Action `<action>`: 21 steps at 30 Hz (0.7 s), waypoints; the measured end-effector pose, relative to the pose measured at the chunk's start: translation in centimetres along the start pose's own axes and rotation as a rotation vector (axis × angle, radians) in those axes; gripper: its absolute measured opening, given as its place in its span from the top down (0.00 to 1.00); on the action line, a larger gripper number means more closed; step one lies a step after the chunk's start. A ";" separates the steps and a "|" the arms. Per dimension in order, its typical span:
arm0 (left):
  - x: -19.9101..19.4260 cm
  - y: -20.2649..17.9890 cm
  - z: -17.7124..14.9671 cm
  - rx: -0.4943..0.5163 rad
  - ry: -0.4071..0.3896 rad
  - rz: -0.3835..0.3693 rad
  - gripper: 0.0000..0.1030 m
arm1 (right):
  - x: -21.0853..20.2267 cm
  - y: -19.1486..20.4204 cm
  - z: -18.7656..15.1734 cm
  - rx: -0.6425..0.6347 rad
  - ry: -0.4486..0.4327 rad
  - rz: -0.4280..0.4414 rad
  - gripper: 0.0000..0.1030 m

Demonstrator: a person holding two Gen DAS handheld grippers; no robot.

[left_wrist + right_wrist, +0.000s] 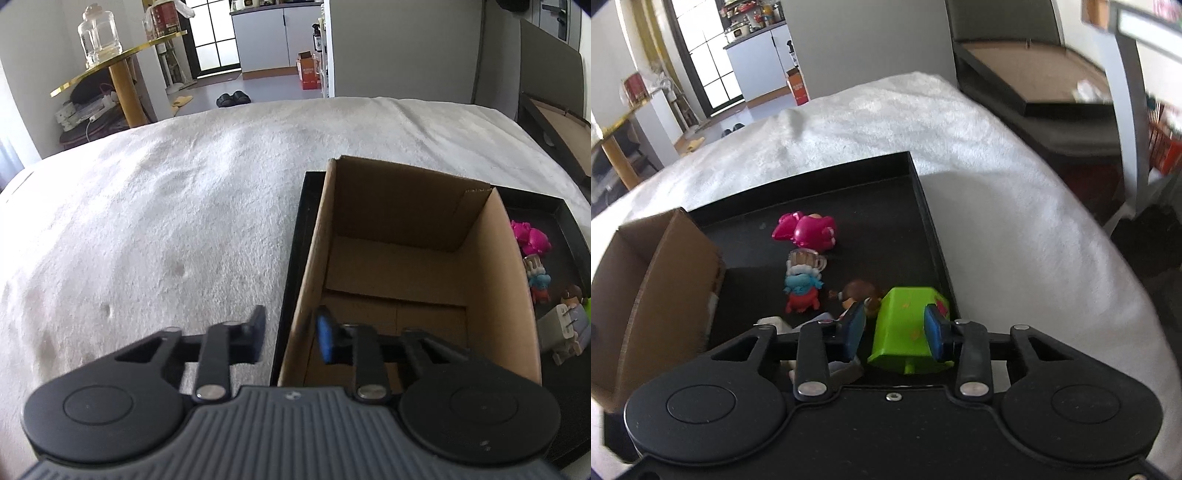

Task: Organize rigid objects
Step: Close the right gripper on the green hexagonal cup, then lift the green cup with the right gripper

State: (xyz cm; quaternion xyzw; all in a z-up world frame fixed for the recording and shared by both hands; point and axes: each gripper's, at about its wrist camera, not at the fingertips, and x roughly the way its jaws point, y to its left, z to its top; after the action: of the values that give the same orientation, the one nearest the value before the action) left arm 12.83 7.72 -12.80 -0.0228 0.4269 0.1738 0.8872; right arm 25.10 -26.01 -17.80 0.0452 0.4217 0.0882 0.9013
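While the green block (905, 328) lies at the near right corner of the black tray (923, 192), between my right fingers (936, 334), I centre both pads before closing. My right gripper (895, 334) is wide, not yet gripping. My left gripper (290, 334), also wide, straddles the cardboard box (491, 288) wall, holding nothing.

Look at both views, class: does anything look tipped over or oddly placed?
Yes. In the black tray, the pink plastic figurine and the blue-and-red figurine lie toppled rather than standing. The brown cardboard box holds nothing visible, so the toys look unsorted.
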 end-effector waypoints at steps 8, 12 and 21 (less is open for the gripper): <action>-0.5 -0.3 -0.3 0.007 -0.003 0.000 0.88 | 0.0 0.9 -0.1 -0.053 0.001 -0.061 0.73; -0.7 -0.7 -0.5 0.014 -0.007 0.004 0.89 | 0.1 1.1 -0.3 -0.087 0.004 -0.069 0.72; -1.5 -0.9 -1.0 0.020 -0.006 -0.012 0.92 | 0.6 1.0 -0.1 -0.135 0.016 -0.068 0.69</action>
State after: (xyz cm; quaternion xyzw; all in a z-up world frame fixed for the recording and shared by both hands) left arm 11.47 6.21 -12.39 -0.0157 0.4260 0.1643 0.8896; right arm 25.31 -24.88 -18.18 -0.0306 0.4233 0.0864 0.9014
